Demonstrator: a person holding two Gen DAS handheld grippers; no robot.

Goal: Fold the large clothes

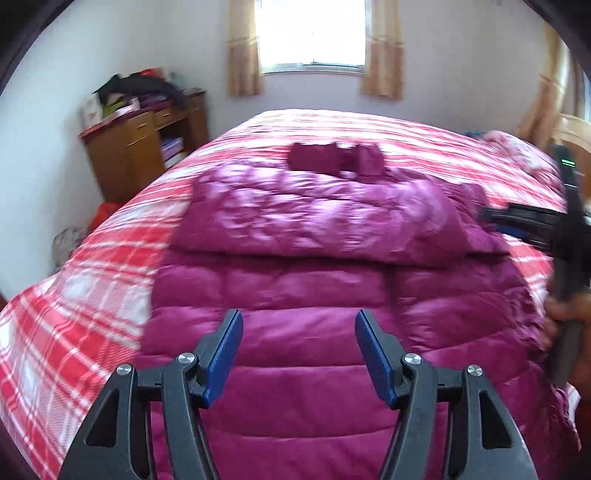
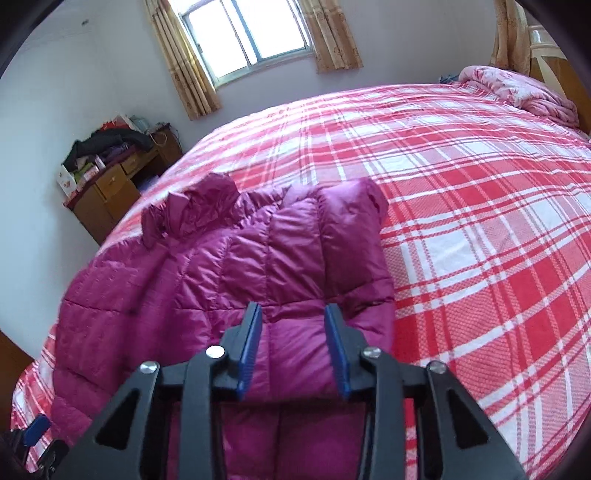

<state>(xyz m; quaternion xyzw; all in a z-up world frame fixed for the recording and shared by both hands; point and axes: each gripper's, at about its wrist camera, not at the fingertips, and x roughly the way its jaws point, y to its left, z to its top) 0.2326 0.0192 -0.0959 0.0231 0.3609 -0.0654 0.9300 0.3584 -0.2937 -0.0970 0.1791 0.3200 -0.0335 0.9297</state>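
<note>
A magenta quilted down jacket (image 1: 332, 295) lies flat on the bed, its upper part folded over and the hood (image 1: 332, 158) at the far end. My left gripper (image 1: 299, 332) hovers open over the jacket's near half, with nothing between its blue pads. In the right wrist view the jacket (image 2: 258, 251) runs from the hood (image 2: 195, 210) down to my right gripper (image 2: 293, 325). Puffy fabric fills the narrow gap between that gripper's pads, so it is shut on a fold. The right gripper (image 1: 517, 221) also shows, blurred, at the right edge of the left wrist view, held by a hand (image 1: 565, 314).
The bed (image 2: 480, 221) wears a red-and-white plaid cover. A pink quilt (image 2: 524, 88) is bunched at its far right corner. A wooden cabinet (image 1: 140, 155) piled with clothes stands by the left wall. A curtained window (image 1: 314, 33) is behind the bed.
</note>
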